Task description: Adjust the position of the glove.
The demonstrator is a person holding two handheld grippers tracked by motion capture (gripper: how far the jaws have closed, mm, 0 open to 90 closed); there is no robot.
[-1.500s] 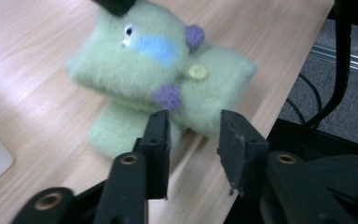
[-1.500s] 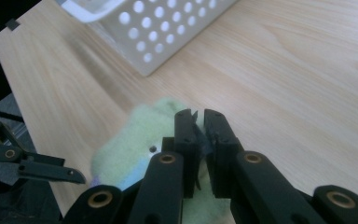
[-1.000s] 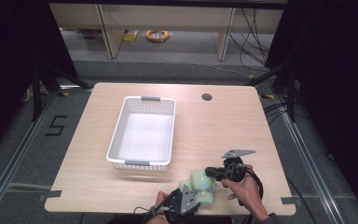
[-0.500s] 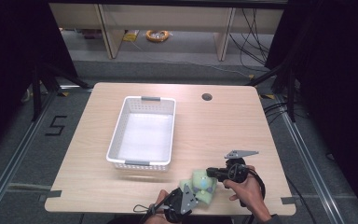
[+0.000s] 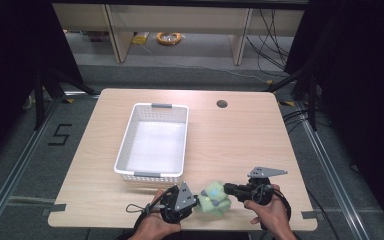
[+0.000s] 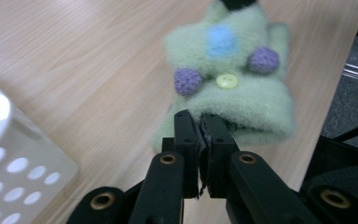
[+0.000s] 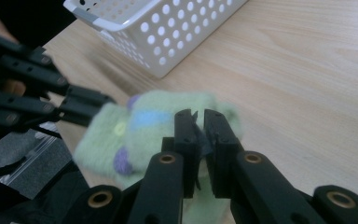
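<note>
pale green fuzzy knitted item w/ purple pom-poms, blue patch + yellow button (image 5: 213,198) sits low centre of high view, at the near table edge, strung between both tools. left gripper (image 5: 194,201): jaws just closed, now pinched tight on the item's near hem; gripper view shows fabric nipped between the pads (image 6: 200,123). right gripper (image 5: 226,188): jaws narrow, clamped on the opposite edge (image 7: 199,122). two-sided hold prob. to keep the floppy piece spread and off the light wood table (image 5: 240,135) rather than dragging. white perforated plastic basket (image 5: 125,150), centre-left of high view, stands just beyond the item, apart from it. judged: likely drop target, so the grip suits a carry over its rim.
</note>
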